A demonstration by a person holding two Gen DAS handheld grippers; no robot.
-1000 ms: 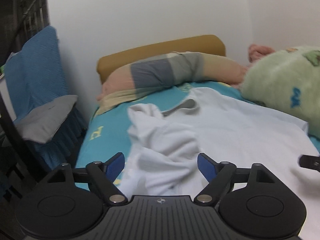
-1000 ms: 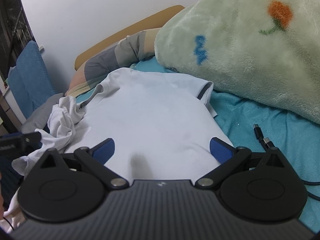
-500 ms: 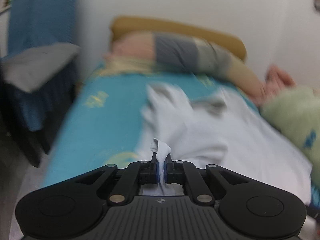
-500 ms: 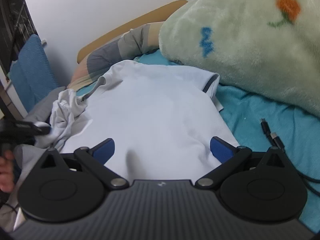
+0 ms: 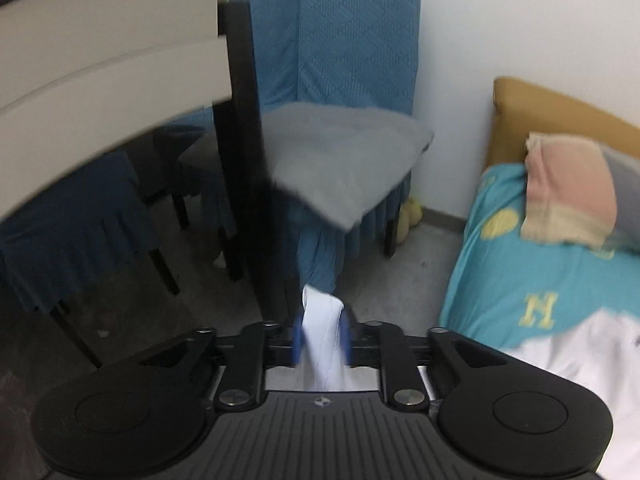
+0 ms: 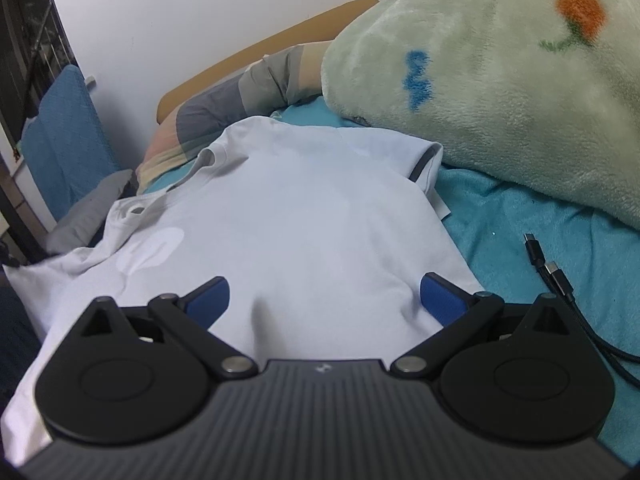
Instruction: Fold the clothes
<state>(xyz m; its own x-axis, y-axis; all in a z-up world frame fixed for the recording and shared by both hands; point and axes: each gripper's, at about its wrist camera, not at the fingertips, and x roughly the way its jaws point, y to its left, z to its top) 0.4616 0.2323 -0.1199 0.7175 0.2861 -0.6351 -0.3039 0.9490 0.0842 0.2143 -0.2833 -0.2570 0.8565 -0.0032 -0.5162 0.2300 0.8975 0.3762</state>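
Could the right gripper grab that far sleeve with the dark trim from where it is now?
Probably yes. The right gripper is open over the white T-shirt, and nothing lies between it and the sleeve; the green blanket only sits beside it.

Only legible text I see: a yellow letter "H" printed on the turquoise bedsheet (image 5: 541, 309). Nothing else readable.

Left wrist view looked from the bed's (image 5: 520, 280) edge out toward a chair (image 5: 344, 168) and the floor. Right wrist view sat low and close above the white shirt (image 6: 300, 232), facing the headboard (image 6: 260, 48). Both showed shirt, bed and chair.
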